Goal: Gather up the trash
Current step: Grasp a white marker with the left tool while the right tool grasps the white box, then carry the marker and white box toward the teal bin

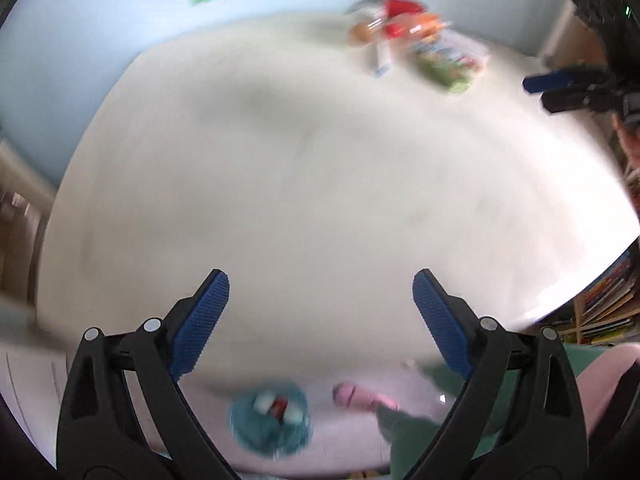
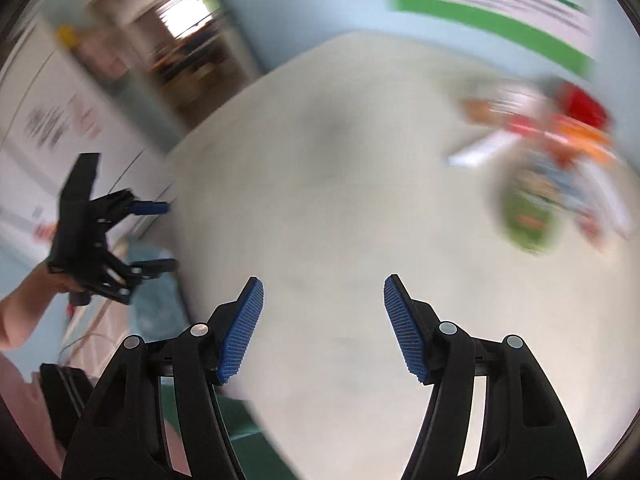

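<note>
You hold the left hand-held gripper (image 1: 321, 294) and the right hand-held gripper (image 2: 323, 304) above the white surface (image 1: 320, 184), both with jaws apart and empty, while the blurred trash (image 1: 416, 46) lies at its far edge.

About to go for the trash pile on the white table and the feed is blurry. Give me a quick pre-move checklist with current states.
1. Left gripper open, nothing between its pads: ok.
2. Right gripper open and empty: ok.
3. Pile of colourful wrappers in sight at the far side of the white table: ok.
4. Bare table between grippers and pile, no obstacle: ok.
5. Single items in the pile told apart for a grasp: cannot tell, motion blur.
6. Teal bin with trash inside, down by the near table edge: ok.
</note>
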The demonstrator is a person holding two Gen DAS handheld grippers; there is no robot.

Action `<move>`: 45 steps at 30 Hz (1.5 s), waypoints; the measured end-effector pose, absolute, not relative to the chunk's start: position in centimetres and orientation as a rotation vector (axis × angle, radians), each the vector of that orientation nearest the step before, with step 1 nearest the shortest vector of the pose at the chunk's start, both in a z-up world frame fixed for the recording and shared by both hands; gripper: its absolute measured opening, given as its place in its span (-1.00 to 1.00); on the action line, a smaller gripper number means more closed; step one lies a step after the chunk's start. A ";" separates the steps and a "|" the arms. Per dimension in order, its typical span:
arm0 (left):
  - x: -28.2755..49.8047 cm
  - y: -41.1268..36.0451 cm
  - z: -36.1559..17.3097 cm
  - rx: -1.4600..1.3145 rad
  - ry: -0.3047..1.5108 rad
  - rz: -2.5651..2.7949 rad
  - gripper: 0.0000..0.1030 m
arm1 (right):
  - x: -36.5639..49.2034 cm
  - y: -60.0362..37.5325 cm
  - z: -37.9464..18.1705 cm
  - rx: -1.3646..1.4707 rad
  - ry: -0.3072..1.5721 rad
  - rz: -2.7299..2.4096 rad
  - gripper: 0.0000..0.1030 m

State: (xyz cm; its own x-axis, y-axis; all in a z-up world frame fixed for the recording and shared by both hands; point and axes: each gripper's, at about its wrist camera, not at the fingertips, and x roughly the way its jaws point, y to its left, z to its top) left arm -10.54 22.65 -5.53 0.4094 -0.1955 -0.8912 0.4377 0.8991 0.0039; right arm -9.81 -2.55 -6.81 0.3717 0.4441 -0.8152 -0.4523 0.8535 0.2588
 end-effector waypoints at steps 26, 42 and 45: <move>16.1 -0.1 -13.6 0.511 1.128 -0.483 0.08 | 10.0 -20.6 -15.1 -0.103 1.049 0.489 0.24; 13.8 0.1 -10.2 0.399 1.083 -0.574 -0.78 | 7.2 -22.3 -11.1 -0.060 1.033 0.492 -0.02; 11.6 1.8 -9.3 0.403 1.082 -0.556 -0.78 | 5.4 -22.1 -9.5 -0.033 1.026 0.504 -0.02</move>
State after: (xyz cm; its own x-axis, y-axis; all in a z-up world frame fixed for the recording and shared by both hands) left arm 11.57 1.80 -9.27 0.3558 -0.2259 -0.9069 0.6057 0.7947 0.0397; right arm 5.36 -22.06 -9.49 0.4148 0.3862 -0.8239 -0.4161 0.8857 0.2057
